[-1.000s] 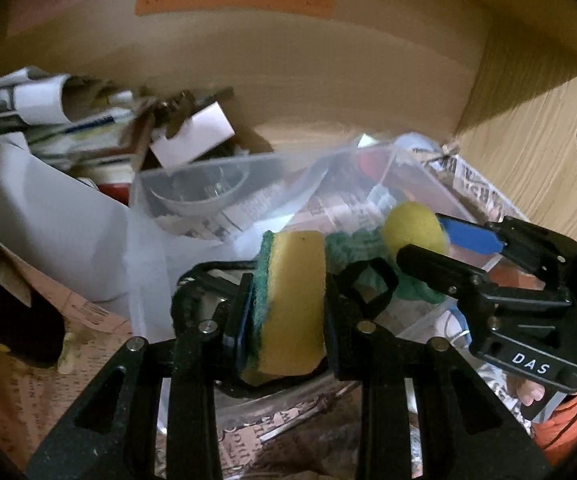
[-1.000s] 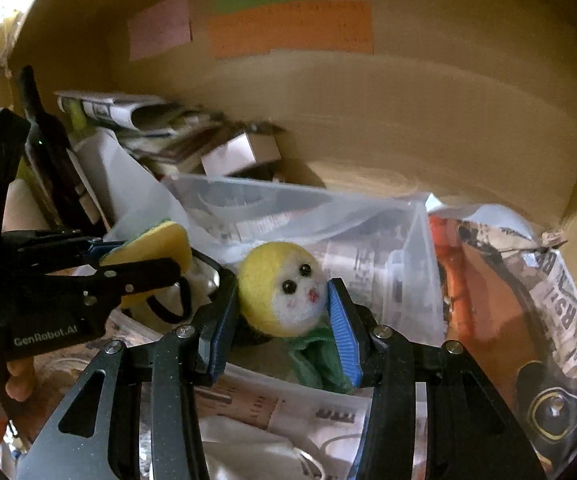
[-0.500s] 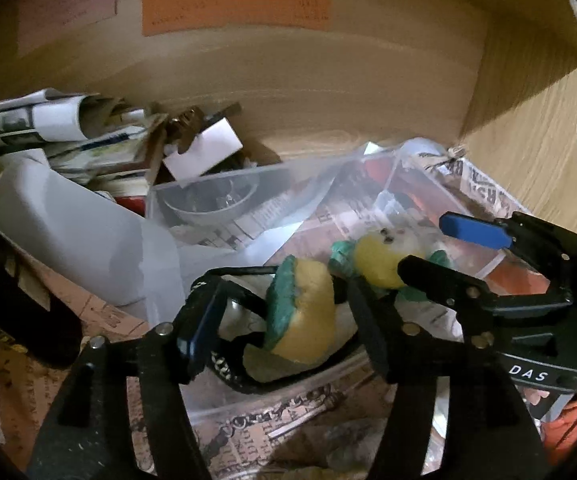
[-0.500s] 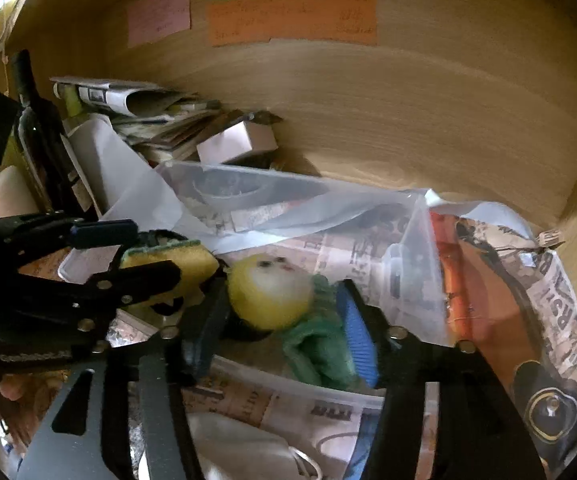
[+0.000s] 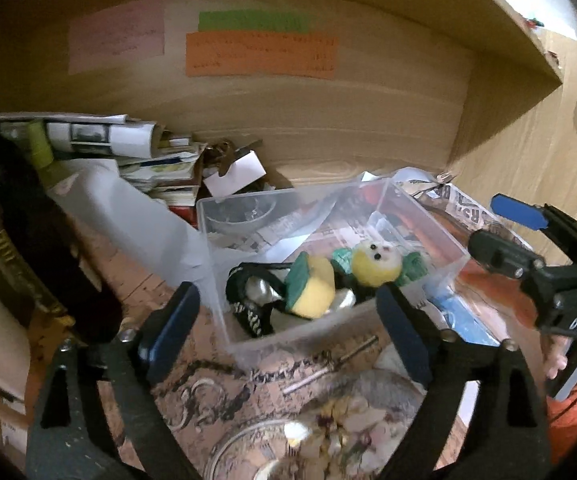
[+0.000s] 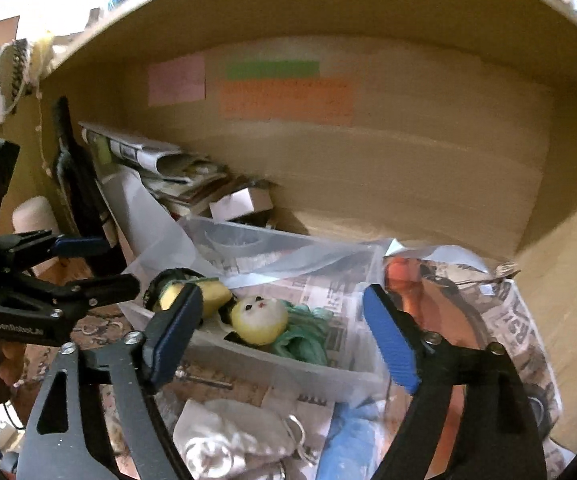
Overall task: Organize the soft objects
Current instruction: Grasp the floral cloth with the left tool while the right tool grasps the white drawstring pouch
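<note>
A yellow sponge with a green scrub side point(image 5: 311, 289) lies in a clear plastic bin point(image 5: 428, 220), next to a yellow-headed doll in green cloth point(image 5: 375, 266). Both also show in the right wrist view, sponge point(image 6: 208, 294) and doll point(image 6: 260, 318), inside the bin point(image 6: 280, 364). My left gripper point(image 5: 284, 324) is open and empty, just in front of the bin. My right gripper point(image 6: 280, 328) is open and empty, above the bin's near wall. It also shows in the left wrist view point(image 5: 504, 228) at the right.
The bin stands on a wooden shelf lined with newspaper point(image 6: 516, 328). Rolled papers and a small white box point(image 5: 234, 172) are piled at the back left. A white pouch point(image 6: 224, 436) and blue cloth point(image 6: 352, 440) lie in front. A black strap point(image 5: 244, 304) lies in the bin.
Both grippers opened and let go: the sponge and the doll dropped into the bin. Both grippers then pulled back toward me and up.
</note>
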`<state>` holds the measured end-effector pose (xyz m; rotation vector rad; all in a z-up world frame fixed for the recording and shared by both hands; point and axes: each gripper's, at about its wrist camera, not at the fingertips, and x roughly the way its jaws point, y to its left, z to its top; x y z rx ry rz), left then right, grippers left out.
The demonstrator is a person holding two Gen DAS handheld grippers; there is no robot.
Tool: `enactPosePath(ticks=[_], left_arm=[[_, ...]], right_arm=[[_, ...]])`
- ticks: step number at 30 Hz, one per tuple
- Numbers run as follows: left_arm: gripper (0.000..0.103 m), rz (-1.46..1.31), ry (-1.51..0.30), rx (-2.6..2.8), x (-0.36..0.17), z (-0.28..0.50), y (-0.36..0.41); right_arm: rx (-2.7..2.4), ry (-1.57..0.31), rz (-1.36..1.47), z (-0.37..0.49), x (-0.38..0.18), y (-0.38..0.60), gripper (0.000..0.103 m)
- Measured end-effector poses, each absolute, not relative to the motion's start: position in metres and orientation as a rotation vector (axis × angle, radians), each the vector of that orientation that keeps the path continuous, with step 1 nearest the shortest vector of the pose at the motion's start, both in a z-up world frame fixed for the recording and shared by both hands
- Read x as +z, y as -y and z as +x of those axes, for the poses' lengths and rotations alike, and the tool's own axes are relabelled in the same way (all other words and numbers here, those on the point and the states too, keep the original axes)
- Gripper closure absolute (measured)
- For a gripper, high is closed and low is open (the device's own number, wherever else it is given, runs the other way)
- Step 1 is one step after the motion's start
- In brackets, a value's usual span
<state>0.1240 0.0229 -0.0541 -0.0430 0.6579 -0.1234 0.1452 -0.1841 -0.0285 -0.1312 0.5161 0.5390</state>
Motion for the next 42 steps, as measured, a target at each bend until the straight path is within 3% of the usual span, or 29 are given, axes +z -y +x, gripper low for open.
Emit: enactPosePath(ticks=[21,23,25,28,31,35,37,42], left_arm=[[0.007,-0.067,-0.792,-0.182,-0.119,0.075,0.003],[0.013,-0.076,-0.796,-0.191,-0.124,0.075,0.004],[0.031,-0.069,-0.812,-0.196,-0.129,0.076,0.004],[0.046,-0.087,-0.827,-0.206,-0.134,0.078,0.001],[0.064,-0.095,-0.835,-0.208,-0.136,0.077,-0.003],[0.080,-0.098,-0.830,-0.203,-0.136,0.074,-0.007],[0.091,-0.094,-0.829,-0.202,-0.136,0.073,-0.008],[0.097,-0.093,-0.798,-0.193,-0.129,0.068,-0.012]], right_arm=[[0.599,-0.755,-0.107,0.108,-0.104,0.186,0.020],[0.588,-0.785,-0.125,0.113,-0.111,0.183,0.020],[0.587,-0.796,-0.127,0.114,-0.115,0.182,0.021],[0.588,-0.793,-0.127,0.114,-0.117,0.181,0.024],[0.604,-0.796,-0.120,0.114,-0.119,0.181,0.041],[0.618,-0.803,-0.101,0.115,-0.121,0.184,0.061],[0.619,-0.799,-0.096,0.116,-0.121,0.184,0.065],[0.623,-0.770,-0.088,0.114,-0.116,0.186,0.078]])
